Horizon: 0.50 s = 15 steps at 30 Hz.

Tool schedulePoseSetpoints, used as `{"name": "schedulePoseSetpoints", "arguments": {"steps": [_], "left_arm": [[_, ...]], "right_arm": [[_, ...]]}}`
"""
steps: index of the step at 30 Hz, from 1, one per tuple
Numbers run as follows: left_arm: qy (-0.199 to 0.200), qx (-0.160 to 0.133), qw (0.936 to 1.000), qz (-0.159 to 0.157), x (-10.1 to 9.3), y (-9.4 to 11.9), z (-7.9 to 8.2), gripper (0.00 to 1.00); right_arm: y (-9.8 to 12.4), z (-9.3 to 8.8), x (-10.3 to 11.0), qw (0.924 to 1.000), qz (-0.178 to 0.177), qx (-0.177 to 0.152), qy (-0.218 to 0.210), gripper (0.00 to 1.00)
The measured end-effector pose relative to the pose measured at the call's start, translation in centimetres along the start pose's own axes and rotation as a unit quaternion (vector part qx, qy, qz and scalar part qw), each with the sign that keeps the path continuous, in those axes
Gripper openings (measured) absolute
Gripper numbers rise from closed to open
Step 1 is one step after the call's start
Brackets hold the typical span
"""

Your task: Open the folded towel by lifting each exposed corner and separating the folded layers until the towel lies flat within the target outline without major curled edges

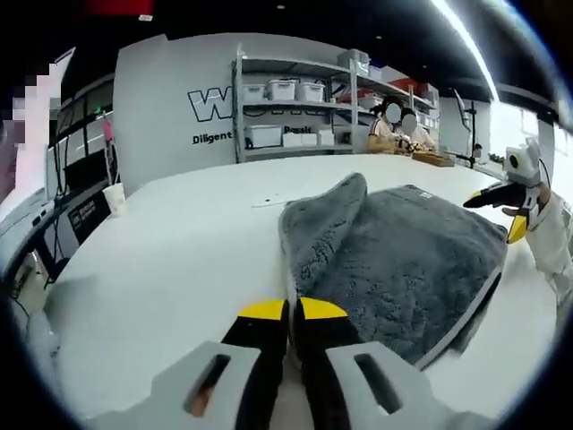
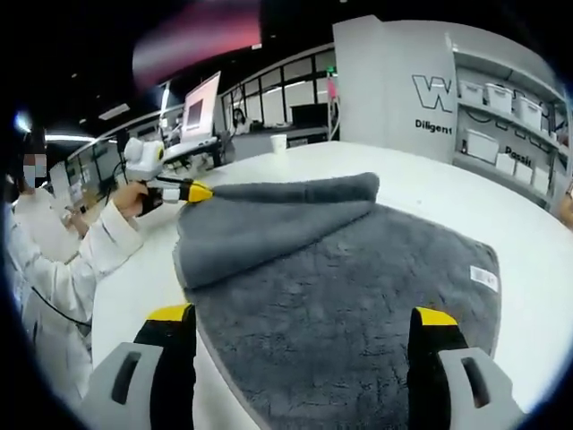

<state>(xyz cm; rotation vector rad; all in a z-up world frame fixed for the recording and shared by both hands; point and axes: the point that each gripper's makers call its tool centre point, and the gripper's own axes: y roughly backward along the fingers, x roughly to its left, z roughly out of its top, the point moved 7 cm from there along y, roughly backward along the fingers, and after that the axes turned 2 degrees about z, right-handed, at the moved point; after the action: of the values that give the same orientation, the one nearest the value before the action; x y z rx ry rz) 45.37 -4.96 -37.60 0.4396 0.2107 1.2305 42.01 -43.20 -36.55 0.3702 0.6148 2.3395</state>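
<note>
A grey towel lies on the white table. One layer is folded back over the rest in a raised hump. A small white label sits near one edge. My left gripper is shut on the towel's edge at the end of that folded layer. My right gripper hovers over the opposite side of the towel, jaws wide apart with nothing between them.
A paper cup stands near the table's far edge. Behind the table are shelves with white bins, and people work at another table. A white sleeve holds the left gripper.
</note>
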Motion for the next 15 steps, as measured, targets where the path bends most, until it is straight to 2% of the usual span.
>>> {"name": "schedulePoseSetpoints", "arguments": {"steps": [5,15], "left_arm": [[-0.012,0.019,0.9992,0.033,1.1,0.3,-0.9,0.03],[-0.023,0.055,0.9965,0.059,2.3,0.3,-2.4,0.03]], "right_arm": [[0.0,-0.1,0.0,1.0,0.0,0.001,-0.001,0.98],[0.1,-0.2,0.0,1.0,-0.001,0.004,0.0,0.97]]}}
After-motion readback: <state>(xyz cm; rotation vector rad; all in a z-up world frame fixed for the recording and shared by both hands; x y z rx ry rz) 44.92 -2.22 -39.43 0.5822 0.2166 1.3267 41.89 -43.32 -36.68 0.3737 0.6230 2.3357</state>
